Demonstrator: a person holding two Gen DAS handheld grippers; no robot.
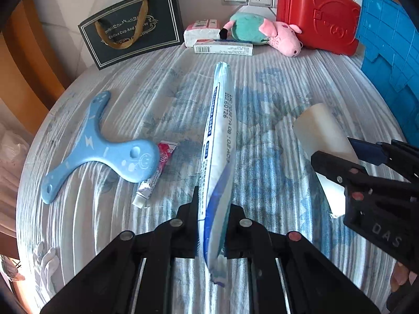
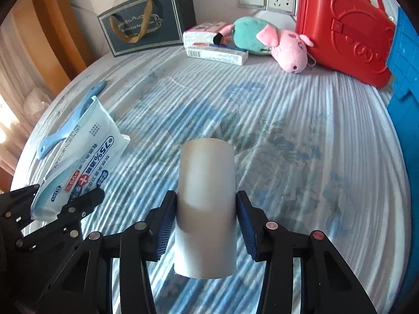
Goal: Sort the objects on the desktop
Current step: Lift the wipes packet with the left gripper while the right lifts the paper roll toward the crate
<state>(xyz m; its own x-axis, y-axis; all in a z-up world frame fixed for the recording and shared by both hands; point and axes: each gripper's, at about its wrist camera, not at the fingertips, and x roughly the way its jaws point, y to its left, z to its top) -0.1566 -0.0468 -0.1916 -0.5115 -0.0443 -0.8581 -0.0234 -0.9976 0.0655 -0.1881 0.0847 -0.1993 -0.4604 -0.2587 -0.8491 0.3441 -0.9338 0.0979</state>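
1. Left tongs (image 1: pixel 213 209) pinch the wet-wipes pack (image 1: pixel 218 141), held above the worktop (image 1: pixel 262 91).
2. Right tongs (image 2: pixel 205 209) grip the paper roll (image 2: pixel 207 183).
3. Unsorted, apparently: blue boomerang (image 1: pixel 99 146), small tube (image 1: pixel 154 178).

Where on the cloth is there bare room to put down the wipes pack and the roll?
Bare cloth runs mid-table, between the roll and the red case, across to the gift bag. Crowded: back edge around the plush pig, and left, by the blue boomerang and small tube.
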